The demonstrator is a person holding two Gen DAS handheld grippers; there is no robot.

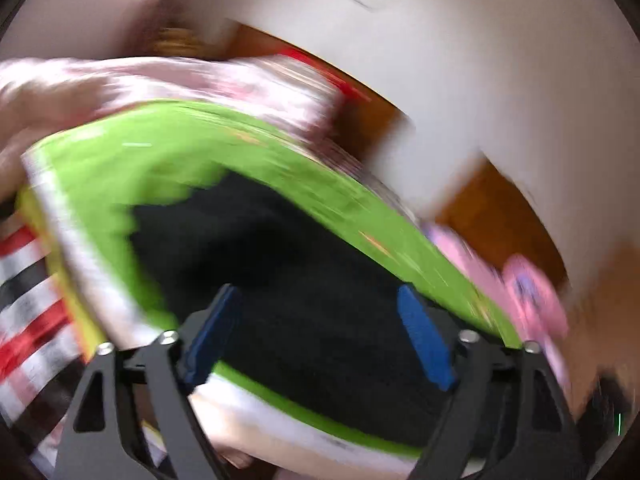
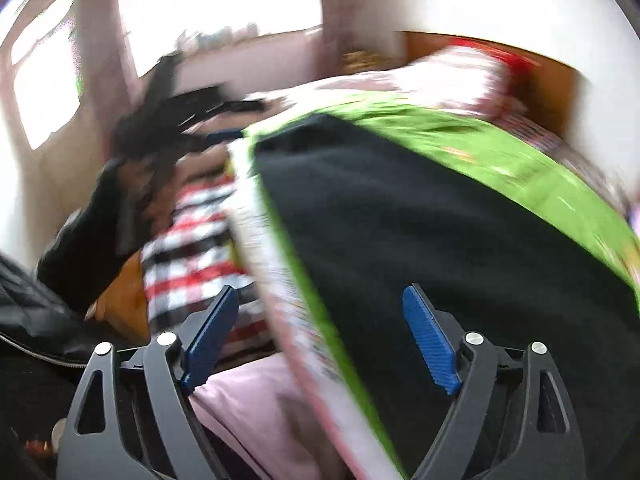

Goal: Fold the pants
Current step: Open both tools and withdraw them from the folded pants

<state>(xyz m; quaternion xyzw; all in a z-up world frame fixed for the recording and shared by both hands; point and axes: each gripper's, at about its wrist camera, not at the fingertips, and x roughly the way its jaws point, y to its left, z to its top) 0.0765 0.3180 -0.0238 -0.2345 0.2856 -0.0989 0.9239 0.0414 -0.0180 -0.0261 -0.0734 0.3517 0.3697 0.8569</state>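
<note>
Both views are blurred by motion. The black pants (image 1: 288,280) lie flat on a bright green cover (image 1: 168,148) on the bed. They also show in the right wrist view (image 2: 420,220). My left gripper (image 1: 320,312) is open and empty, its blue pads above the pants' near part. My right gripper (image 2: 320,316) is open and empty, over the left edge of the green cover (image 2: 500,160) and the pants. The other gripper shows as a dark blur (image 2: 160,120) at the upper left of the right wrist view.
A red, white and black checked cloth (image 2: 192,240) lies left of the green cover, also in the left wrist view (image 1: 28,300). Pink bedding (image 1: 180,76) lies behind. A pink soft toy (image 1: 528,292) sits at the right. White wall (image 1: 460,40) and wooden headboard (image 1: 500,216) stand beyond.
</note>
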